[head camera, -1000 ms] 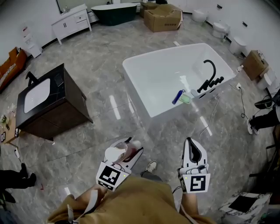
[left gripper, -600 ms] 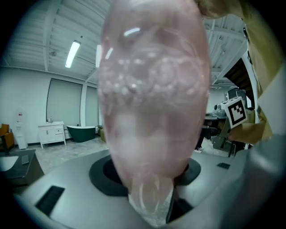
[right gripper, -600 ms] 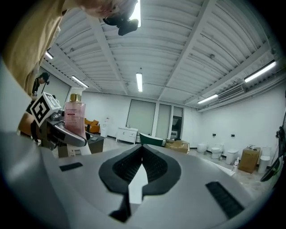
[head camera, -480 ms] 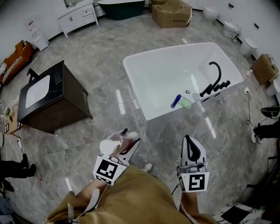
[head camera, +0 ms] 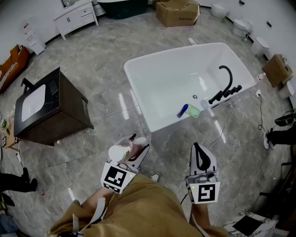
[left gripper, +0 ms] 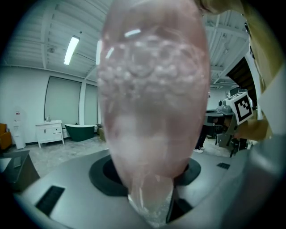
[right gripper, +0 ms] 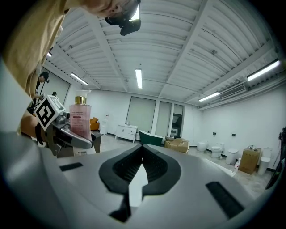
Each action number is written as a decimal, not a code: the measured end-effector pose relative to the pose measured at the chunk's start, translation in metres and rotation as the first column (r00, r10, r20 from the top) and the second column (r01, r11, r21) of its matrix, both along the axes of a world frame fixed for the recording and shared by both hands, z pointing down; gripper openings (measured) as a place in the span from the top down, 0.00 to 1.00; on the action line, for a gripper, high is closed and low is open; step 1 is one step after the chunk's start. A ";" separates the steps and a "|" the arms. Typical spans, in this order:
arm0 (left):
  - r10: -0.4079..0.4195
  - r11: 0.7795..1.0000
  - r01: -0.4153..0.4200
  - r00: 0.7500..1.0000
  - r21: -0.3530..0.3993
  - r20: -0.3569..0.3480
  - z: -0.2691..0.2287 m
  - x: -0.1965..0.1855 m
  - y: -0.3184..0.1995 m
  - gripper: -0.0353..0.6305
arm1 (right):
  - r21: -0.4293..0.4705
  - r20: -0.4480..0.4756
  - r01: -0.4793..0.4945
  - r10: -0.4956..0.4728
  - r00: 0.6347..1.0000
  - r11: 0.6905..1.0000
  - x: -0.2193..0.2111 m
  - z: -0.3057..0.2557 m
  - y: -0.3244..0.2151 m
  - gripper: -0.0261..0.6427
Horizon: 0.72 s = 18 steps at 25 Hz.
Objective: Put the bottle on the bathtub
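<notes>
My left gripper (head camera: 134,149) is shut on a pink pump bottle (head camera: 124,154), held upright at the lower middle of the head view. The bottle (left gripper: 152,103) fills the left gripper view, and it shows again as a pink bottle (right gripper: 80,120) with a gold collar in the right gripper view. My right gripper (head camera: 200,155) is shut with nothing between its jaws, its tips (right gripper: 142,156) pressed together. The white bathtub (head camera: 138,92) lies ahead on the floor, well beyond both grippers. A black tap (head camera: 226,78) stands on its right end, with a blue item (head camera: 182,110) and a green item (head camera: 194,111) near it.
A dark vanity with a white basin (head camera: 46,109) stands to the left. A cable (head camera: 222,127) trails over the marble floor right of the tub. Cardboard boxes (head camera: 178,11), a white cabinet (head camera: 76,16) and toilets (head camera: 240,25) line the far walls.
The view has shifted slightly, bringing the bathtub a little nearer and more to the left. Both grippers keep their hold and stance in front of me.
</notes>
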<state>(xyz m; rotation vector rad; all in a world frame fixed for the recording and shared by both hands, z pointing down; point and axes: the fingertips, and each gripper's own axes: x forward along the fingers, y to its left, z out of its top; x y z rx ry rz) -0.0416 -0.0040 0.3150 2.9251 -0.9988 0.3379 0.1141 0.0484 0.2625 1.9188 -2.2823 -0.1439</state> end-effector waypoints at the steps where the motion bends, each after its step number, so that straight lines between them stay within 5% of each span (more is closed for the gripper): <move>1: 0.015 1.000 -0.015 1.000 -0.001 0.007 0.002 0.002 -0.005 0.60 | -0.003 -0.003 -0.002 0.002 1.000 1.000 -0.002 0.000 -0.005 0.97; 18: 0.120 0.990 -0.115 0.991 -0.082 0.051 0.082 0.038 -0.107 0.60 | -0.136 0.010 -0.030 0.031 0.999 0.990 -0.031 0.052 -0.071 0.97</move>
